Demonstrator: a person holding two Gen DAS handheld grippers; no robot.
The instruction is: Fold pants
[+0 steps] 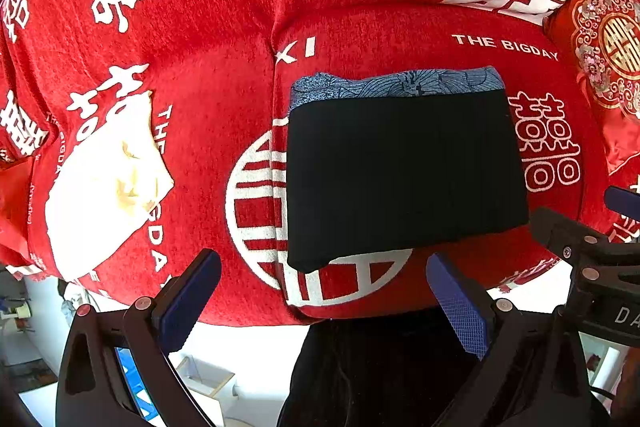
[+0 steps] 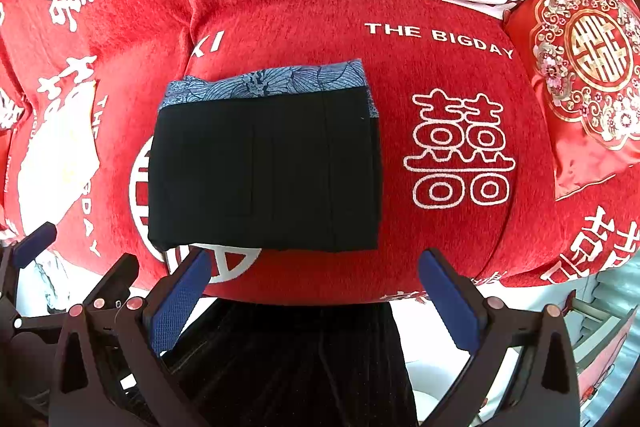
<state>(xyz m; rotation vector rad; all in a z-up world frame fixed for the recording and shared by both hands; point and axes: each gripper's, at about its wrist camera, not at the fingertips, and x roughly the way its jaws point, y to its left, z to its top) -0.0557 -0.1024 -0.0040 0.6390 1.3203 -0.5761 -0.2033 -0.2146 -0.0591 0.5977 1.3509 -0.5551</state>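
black pants (image 2: 264,175) folded on sofa (image 2: 400,275), both hand-held grippers empty

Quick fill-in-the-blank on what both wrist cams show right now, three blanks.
The folded black pants lie on a ____ sofa cover printed with white characters.
Both the left tongs and the right tongs are ____, holding nothing.
A ____ patterned cloth shows at the pants' far edge.
Missing: red; open; blue
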